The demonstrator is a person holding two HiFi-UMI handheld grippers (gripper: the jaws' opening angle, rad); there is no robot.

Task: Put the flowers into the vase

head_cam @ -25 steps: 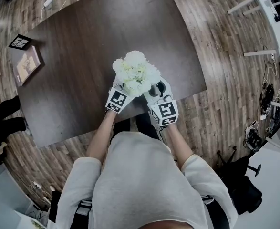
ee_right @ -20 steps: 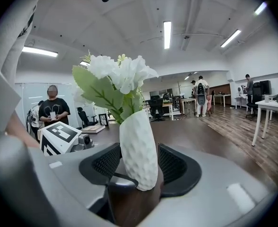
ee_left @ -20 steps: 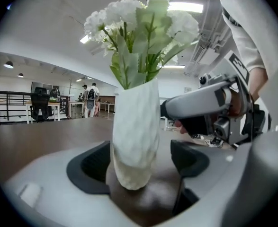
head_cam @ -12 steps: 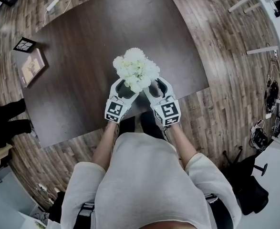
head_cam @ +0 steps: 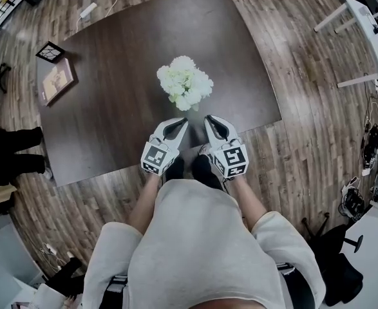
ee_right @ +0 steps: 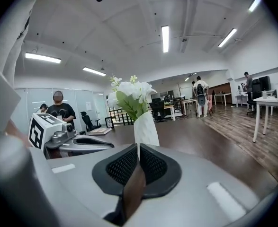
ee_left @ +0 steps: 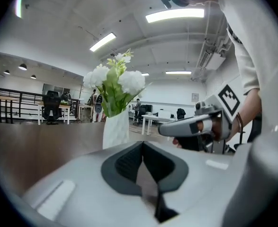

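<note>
The dark desk (head_cam: 111,76) carries a white vase (ee_left: 116,130) holding white flowers (head_cam: 185,82). It stands nearer the desk's near edge than its far one, somewhat right of the middle. Both grippers hang over that near edge, side by side, just short of the vase and clear of it, with the bouquet ahead between them. The left gripper (head_cam: 179,123) has its jaws pressed together, empty. The right gripper (head_cam: 212,121) has just been closing; its tips now meet with nothing between them.
</note>
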